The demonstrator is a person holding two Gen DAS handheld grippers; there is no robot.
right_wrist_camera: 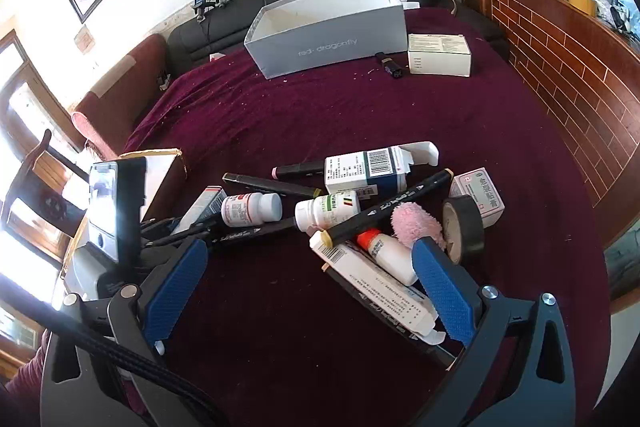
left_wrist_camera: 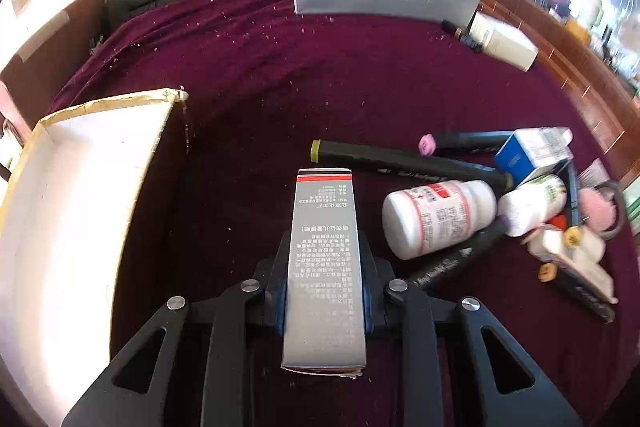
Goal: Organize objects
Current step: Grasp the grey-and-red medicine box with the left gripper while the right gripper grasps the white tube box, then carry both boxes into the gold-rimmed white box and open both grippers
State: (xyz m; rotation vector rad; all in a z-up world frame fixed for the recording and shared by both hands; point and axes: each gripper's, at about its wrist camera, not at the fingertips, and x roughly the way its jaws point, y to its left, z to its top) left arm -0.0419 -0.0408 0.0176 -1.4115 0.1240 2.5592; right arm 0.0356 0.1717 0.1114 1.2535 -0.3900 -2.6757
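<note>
The left gripper (left_wrist_camera: pixel 325 291) squeezes a long grey box (left_wrist_camera: pixel 325 267) at the bottom middle of its view. The right gripper (right_wrist_camera: pixel 308 291) is wide open and holds nothing. A pile of bottles (right_wrist_camera: pixel 252 209) and pens (right_wrist_camera: pixel 392 207) lies just above it.

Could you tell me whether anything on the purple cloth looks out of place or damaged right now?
Yes. Markers, pill bottles and cartons lie in a jumble, some across others, rather than sorted. Pale crumbs are scattered over the purple cloth before the empty grey box. The grey carton in the left gripper has a frayed near end.
</note>
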